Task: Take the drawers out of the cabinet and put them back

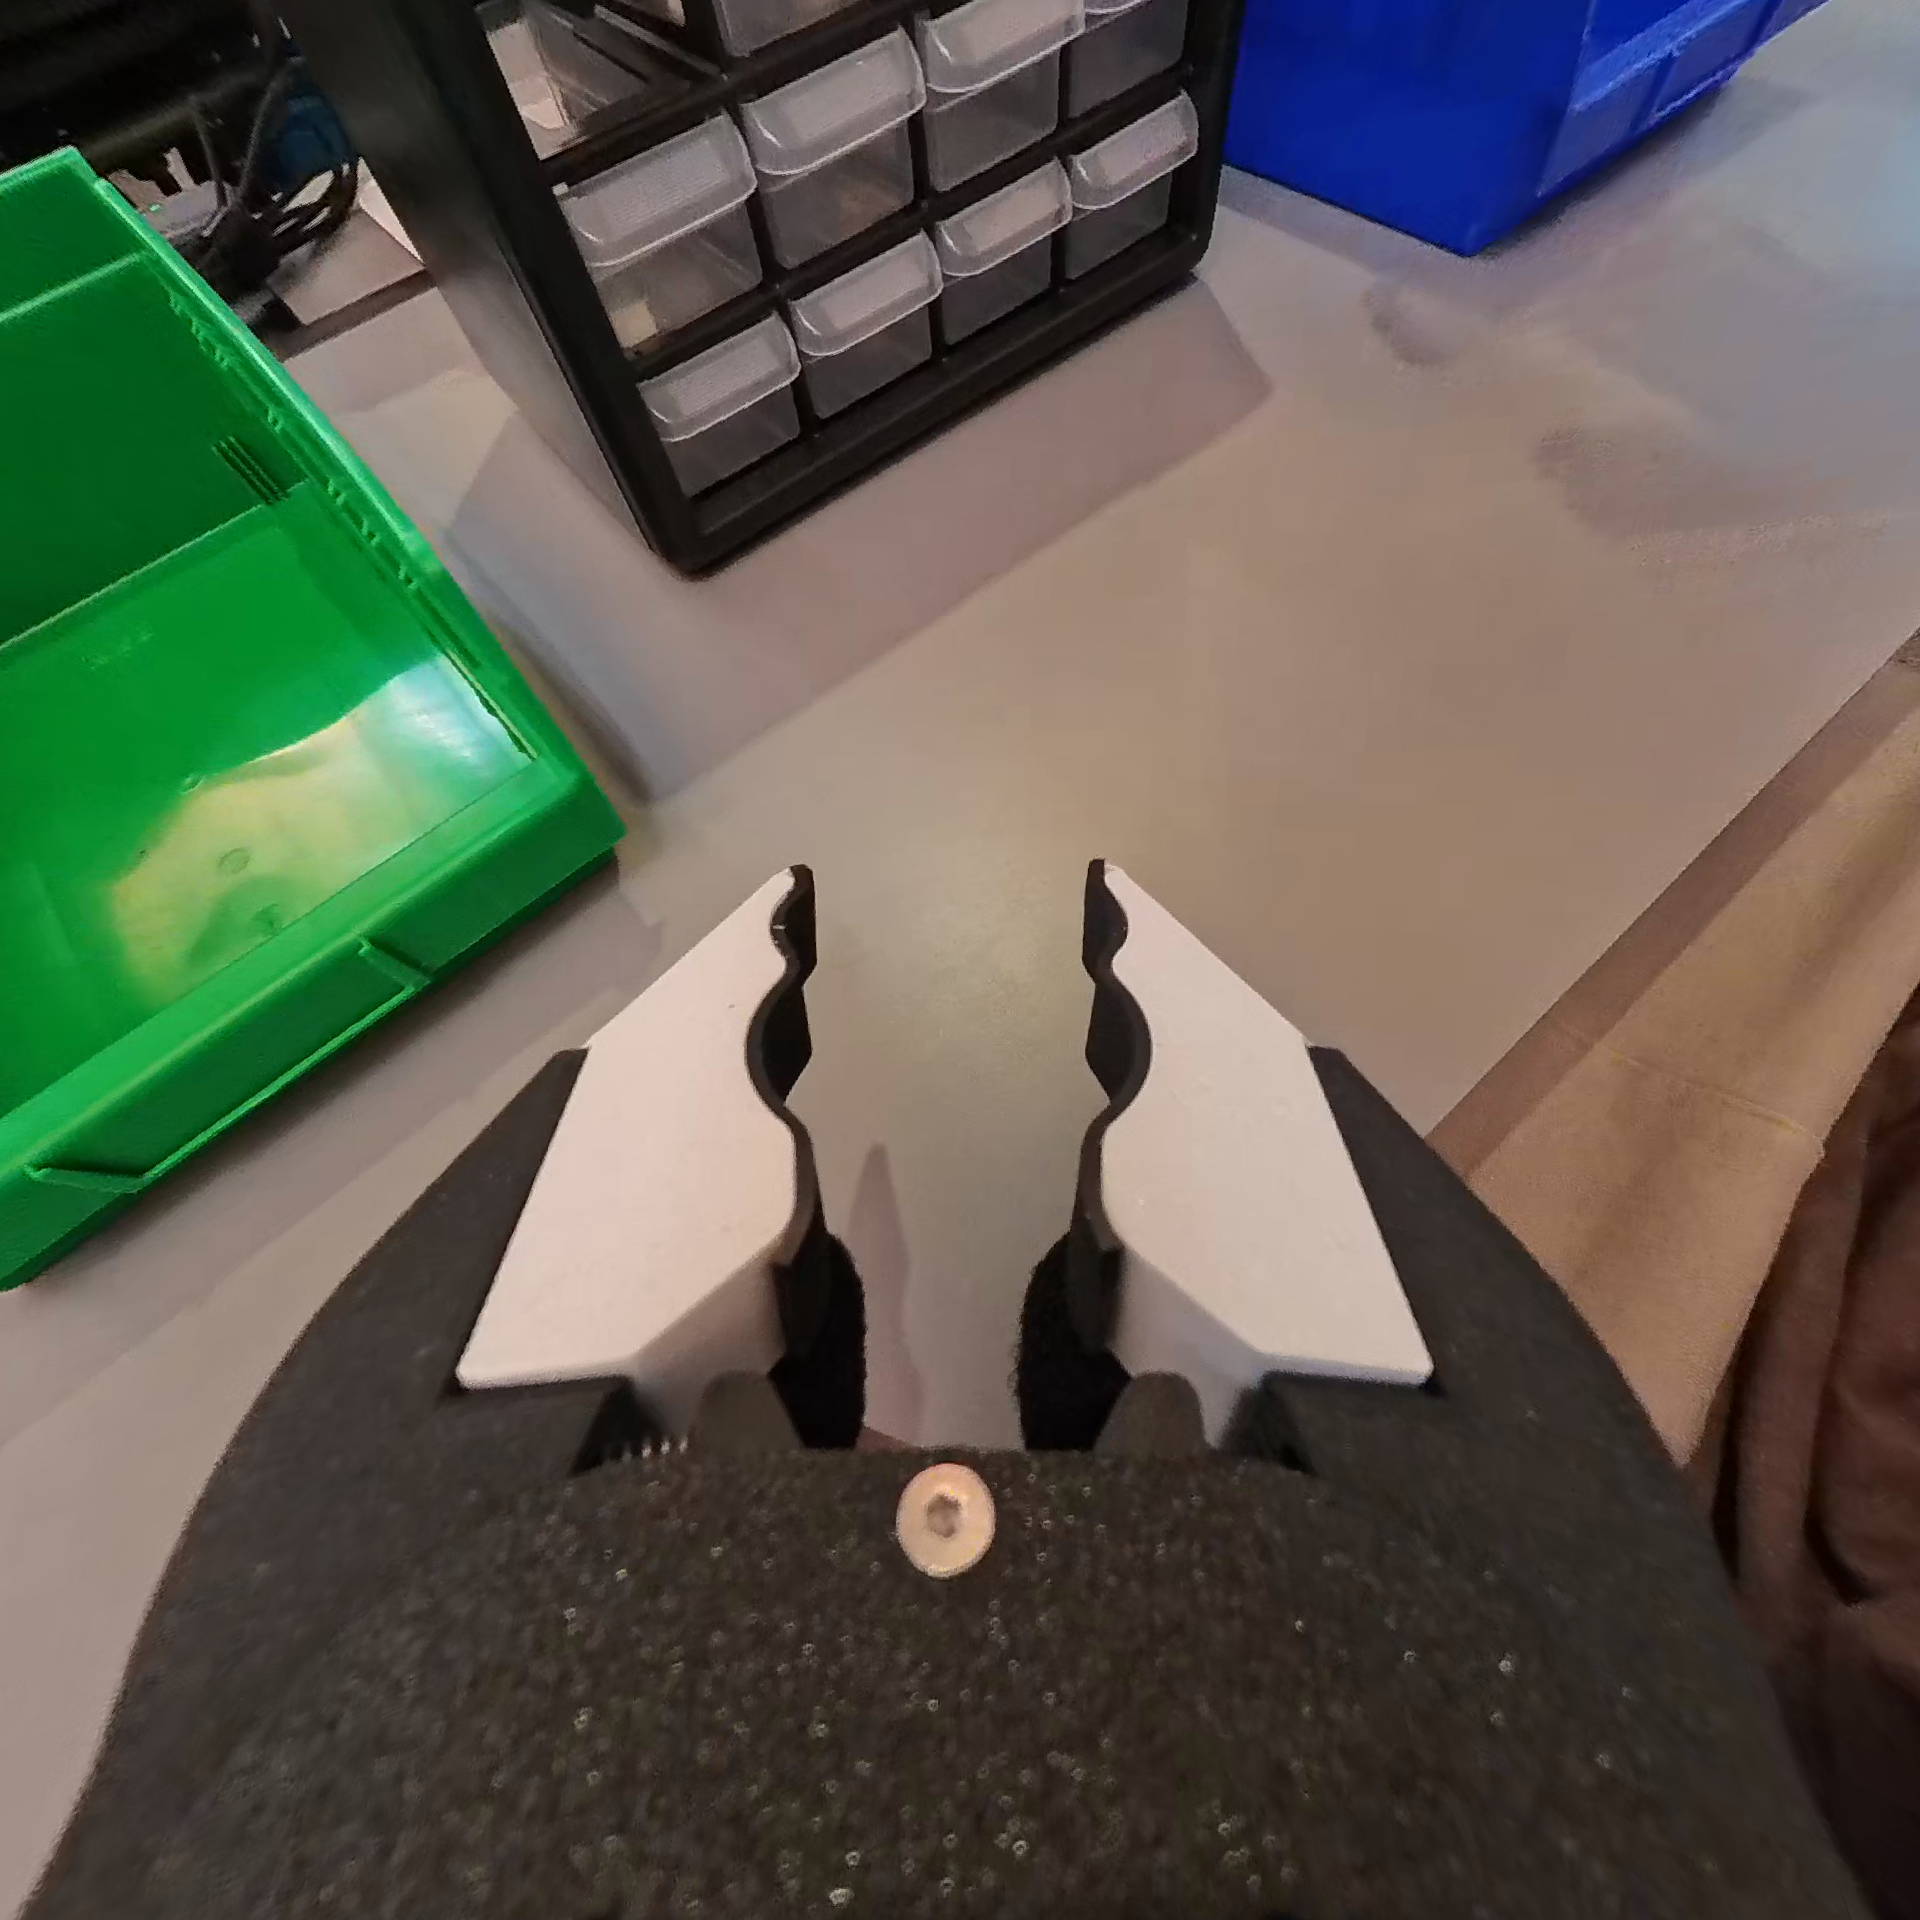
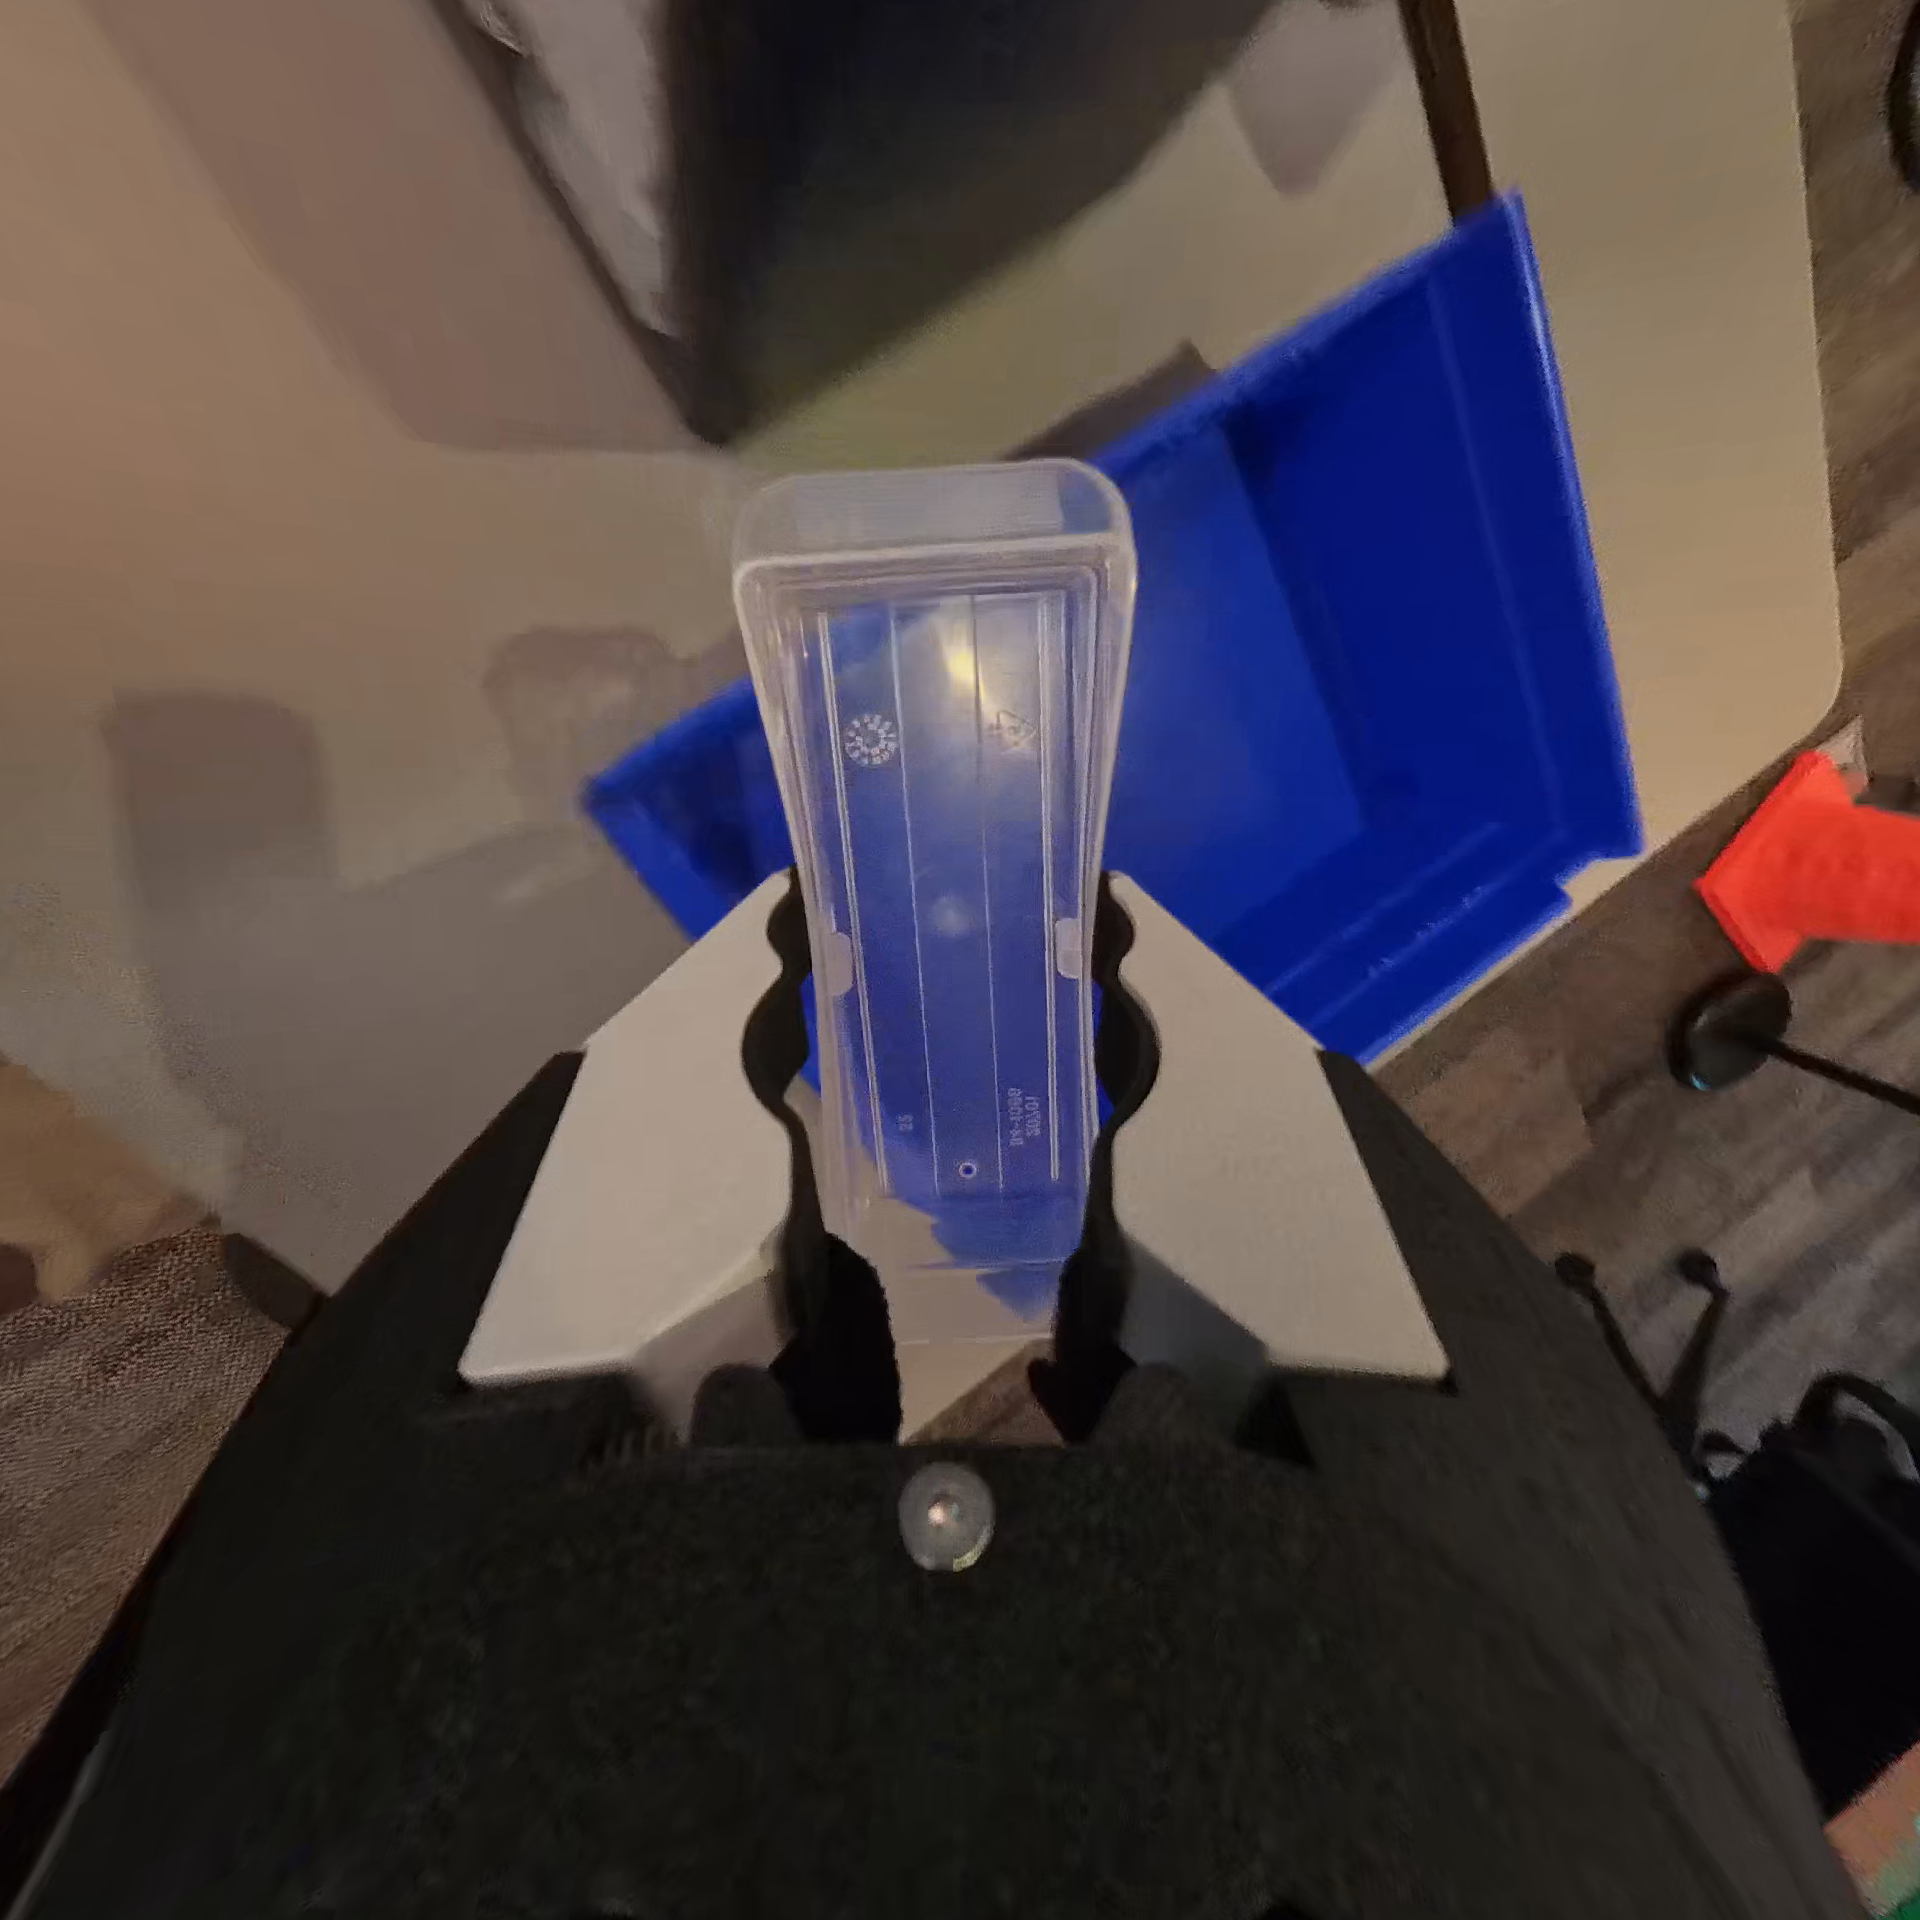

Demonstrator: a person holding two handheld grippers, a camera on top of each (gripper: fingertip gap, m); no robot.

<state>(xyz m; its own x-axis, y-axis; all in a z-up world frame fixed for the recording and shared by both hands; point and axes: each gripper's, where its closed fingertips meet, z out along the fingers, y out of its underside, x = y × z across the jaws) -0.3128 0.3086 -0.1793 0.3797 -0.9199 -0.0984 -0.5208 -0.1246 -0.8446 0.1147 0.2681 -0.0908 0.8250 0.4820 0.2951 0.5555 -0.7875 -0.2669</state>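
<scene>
The black cabinet [image 1: 665,499] stands on the grey table at the top of the left wrist view, with several clear drawers [image 1: 862,332] in their slots. My left gripper [image 1: 948,883] is open and empty, low over the table in front of the cabinet. In the right wrist view my right gripper [image 2: 948,894] is shut on a clear plastic drawer [image 2: 935,779], held in the air by its sides with its base toward the camera. The cabinet [image 2: 790,208] is a dark blur above it.
A green bin [image 1: 260,675] lies to the left of the cabinet. A blue bin [image 1: 1455,125] sits to its right, and it also shows behind the held drawer in the right wrist view [image 2: 1403,623]. A person's brown sleeve [image 1: 1787,1195] is at the table edge. An orange object [image 2: 1808,862] is on the floor.
</scene>
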